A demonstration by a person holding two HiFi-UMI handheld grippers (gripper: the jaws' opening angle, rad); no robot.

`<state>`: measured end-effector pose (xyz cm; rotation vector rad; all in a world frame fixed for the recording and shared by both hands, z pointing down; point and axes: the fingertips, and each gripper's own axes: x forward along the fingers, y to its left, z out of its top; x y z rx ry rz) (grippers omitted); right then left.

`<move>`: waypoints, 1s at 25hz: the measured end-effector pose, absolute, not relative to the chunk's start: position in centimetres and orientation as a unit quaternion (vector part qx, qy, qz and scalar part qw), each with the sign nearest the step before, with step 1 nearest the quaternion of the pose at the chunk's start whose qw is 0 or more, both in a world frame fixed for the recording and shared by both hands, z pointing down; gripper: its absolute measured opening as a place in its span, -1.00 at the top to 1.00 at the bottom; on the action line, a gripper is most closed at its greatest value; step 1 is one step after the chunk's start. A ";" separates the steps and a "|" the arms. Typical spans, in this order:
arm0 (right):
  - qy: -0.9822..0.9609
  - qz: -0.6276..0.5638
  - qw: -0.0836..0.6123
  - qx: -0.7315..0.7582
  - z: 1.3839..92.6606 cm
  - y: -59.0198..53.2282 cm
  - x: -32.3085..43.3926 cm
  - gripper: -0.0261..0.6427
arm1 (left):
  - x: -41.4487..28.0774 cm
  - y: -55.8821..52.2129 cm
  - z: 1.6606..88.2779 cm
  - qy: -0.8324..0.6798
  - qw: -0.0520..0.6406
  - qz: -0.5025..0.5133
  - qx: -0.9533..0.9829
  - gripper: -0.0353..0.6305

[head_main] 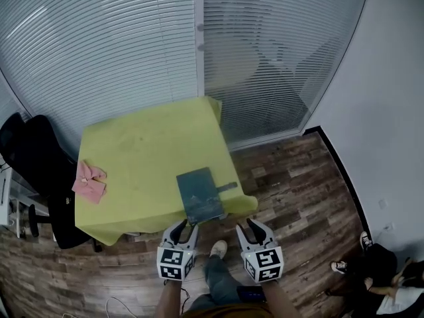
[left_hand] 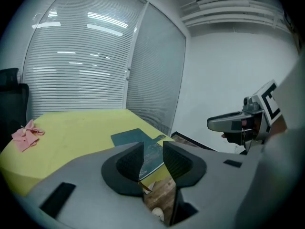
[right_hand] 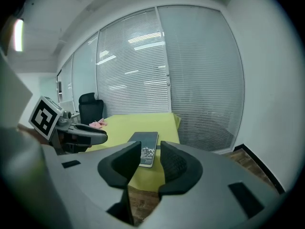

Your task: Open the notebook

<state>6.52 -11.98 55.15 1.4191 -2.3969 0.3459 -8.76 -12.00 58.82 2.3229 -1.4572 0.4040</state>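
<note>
Counter [head_main: 149, 144]: matt yellow-green cloth cover. Notebook [head_main: 199, 194]: smooth dark cover, slight sheen. Pink cloth [head_main: 89, 181]: soft, crumpled. Floor [head_main: 291, 177]: wood-grain planks, low gloss.

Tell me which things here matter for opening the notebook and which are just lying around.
For the job: closed notebook, yellow-green table under it, left gripper, right gripper, both open.
Lying about: pink cloth, black office chair.

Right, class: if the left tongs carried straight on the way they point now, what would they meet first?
Probably the near edge of the flat dark teal notebook lying on the yellow-green table; the open left tongs frame it, though depth is unclear.
</note>
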 end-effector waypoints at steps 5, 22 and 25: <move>-0.842 0.135 0.184 0.489 57.1 -12.8 6.1 0.50 | -8.2 -12.4 61.0 -0.500 0.177 0.181 0.828 0.46; -0.838 0.155 0.211 0.479 60.9 -15.6 6.5 0.51 | -5.7 -14.5 67.3 -0.432 0.117 0.314 0.837 0.41; -0.836 0.160 0.213 0.480 61.7 -15.7 6.2 0.51 | -5.5 -14.8 68.2 -0.414 0.103 0.333 0.841 0.40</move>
